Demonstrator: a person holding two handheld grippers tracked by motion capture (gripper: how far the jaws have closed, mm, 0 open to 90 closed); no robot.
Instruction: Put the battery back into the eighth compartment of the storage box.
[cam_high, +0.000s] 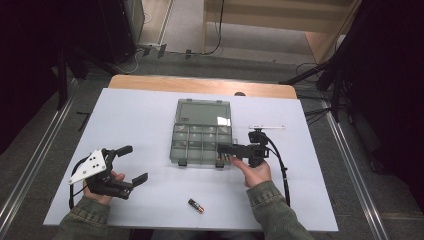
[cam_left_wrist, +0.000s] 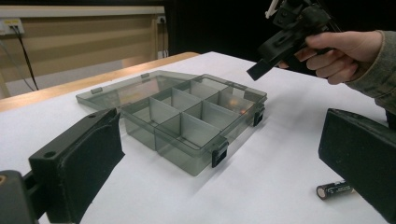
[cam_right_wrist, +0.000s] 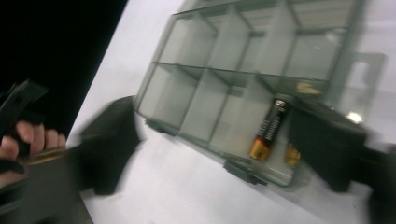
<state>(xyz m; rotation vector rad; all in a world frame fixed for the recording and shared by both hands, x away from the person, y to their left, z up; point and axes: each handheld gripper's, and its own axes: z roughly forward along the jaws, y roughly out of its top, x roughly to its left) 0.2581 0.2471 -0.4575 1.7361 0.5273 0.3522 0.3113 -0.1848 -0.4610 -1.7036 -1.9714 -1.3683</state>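
Translucent grey organiser box is lying lid-open mid-table, the right gripper hovering with jaws spread, nothing between them, over its near-right compartment where a battery is resting, a second battery lying nearer the person.

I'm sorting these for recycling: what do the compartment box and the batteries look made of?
The compartment box looks like smoky grey translucent plastic: the dividers and the table show through its glossy walls, and its latches are opaque black. The battery in its corner compartment and the battery on the table look metal-cased under a black printed wrap, each with a coppery end band; the metal is a guess.
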